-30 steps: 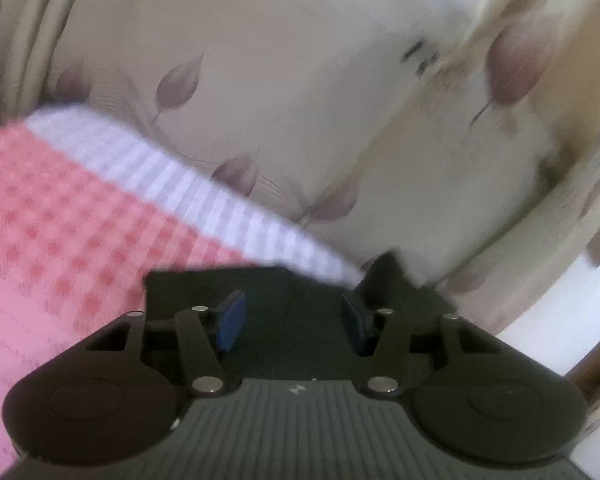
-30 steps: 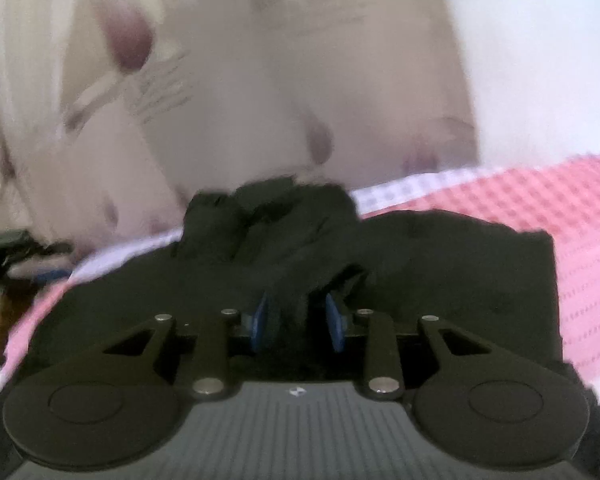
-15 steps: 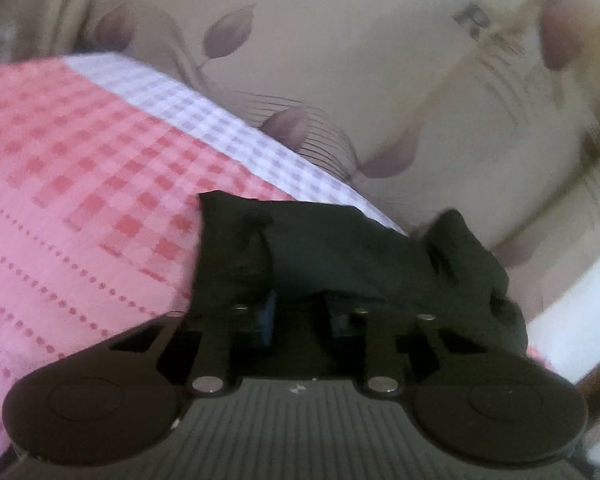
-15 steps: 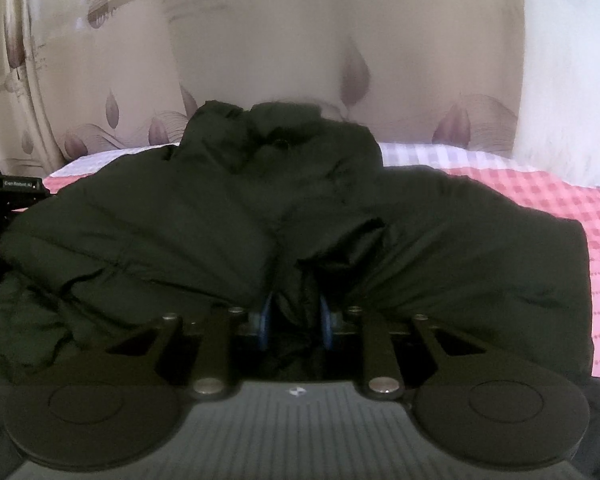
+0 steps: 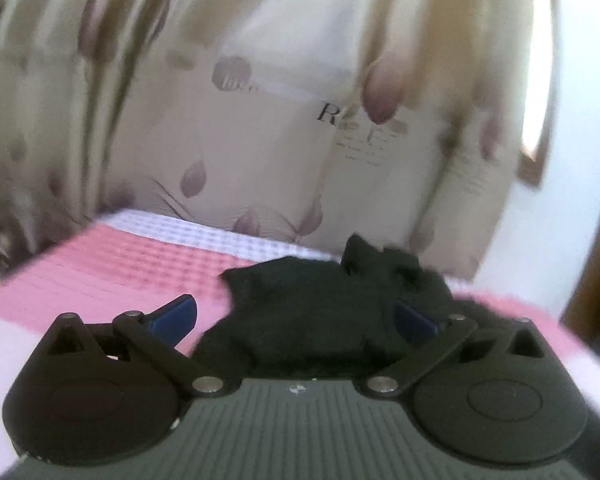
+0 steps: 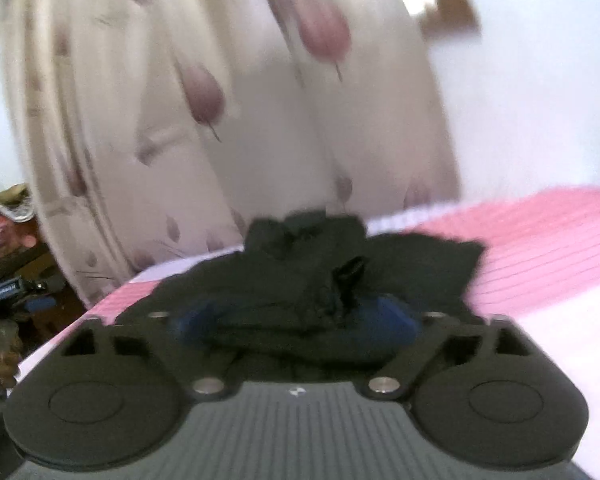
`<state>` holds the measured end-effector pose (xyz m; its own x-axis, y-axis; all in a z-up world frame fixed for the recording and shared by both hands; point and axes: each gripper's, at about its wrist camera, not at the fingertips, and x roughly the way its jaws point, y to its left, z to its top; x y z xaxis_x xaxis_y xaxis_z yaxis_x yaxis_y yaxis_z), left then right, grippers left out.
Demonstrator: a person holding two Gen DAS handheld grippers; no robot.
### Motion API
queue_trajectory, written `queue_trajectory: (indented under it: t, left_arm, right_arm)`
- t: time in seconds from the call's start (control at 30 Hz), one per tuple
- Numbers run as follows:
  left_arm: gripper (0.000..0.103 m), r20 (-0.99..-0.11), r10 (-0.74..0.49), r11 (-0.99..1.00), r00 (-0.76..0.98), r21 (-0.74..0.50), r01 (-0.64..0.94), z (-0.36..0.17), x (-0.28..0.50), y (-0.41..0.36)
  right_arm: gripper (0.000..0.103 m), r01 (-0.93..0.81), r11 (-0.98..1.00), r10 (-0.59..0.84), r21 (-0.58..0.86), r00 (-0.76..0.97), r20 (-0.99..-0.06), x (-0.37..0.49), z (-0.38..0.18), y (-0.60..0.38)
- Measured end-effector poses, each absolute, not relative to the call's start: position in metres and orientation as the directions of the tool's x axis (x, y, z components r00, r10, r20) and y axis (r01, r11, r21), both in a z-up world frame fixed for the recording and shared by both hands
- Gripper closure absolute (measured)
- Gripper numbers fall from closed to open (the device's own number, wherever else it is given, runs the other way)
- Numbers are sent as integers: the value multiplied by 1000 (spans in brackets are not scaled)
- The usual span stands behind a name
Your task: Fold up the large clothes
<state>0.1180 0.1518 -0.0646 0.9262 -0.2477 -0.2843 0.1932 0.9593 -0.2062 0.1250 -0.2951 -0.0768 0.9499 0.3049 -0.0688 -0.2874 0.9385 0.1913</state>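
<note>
Tongs opened; black garment bunched.

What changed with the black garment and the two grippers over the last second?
Both let go: the left hand-held gripper and right hand-held gripper, shut on the crumpled black fabric garment half a second ago, are opening, their blue pads clear of the cloth. Both views have also swung. The garment still lies on the pink checked bedspread before the leaf-print curtain.

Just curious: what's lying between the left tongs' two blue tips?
In the left wrist view, the black garment, loose between the opening left tongs.
</note>
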Motion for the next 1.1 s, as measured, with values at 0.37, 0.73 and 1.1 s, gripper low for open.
queue_trajectory:
  t: [0.37, 0.73, 1.1]
  left_arm:
    - [1, -459, -316, 902, 830, -416, 114, -131, 2, 235]
    - [36, -457, -531, 767, 714, -616, 176, -177, 10, 230]
    - [91, -386, -543, 724, 746, -665, 183, -157, -11, 233]
  right_arm:
    - [4, -86, 966, 148, 243, 956, -253, -38, -161, -344]
    - [25, -80, 916, 213, 394, 927, -307, -30, -186, -343]
    - [92, -170, 828, 344, 534, 907, -244, -40, -175, -349]
